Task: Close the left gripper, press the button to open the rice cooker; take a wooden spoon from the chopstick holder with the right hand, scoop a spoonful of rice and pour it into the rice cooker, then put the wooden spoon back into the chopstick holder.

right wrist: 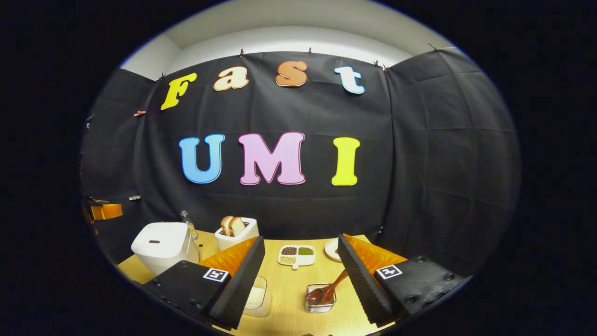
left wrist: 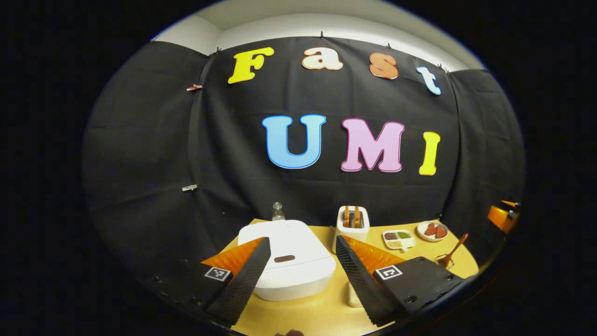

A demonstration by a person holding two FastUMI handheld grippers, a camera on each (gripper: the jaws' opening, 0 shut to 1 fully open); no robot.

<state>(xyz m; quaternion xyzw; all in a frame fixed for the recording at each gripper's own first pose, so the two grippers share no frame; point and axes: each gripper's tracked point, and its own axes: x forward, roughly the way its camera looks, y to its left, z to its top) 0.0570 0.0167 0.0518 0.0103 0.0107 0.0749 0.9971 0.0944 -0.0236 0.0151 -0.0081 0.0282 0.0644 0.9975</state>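
Observation:
The white rice cooker stands shut on the wooden table, its dark button on the lid. My left gripper hovers open just in front of and above it, fingers either side of the lid. The wooden spoon leans in the chopstick holder at the right. My right gripper is open above the table with nothing in it. Between its fingers, lower down, the wooden spoon rests in the small holder. A container of white rice sits by the left finger. The rice cooker is far left.
A white toaster with bread stands behind the cooker, next to a small bottle. A divided dish of grains and a round plate lie toward the back. The black cloth wall closes off the table's far side.

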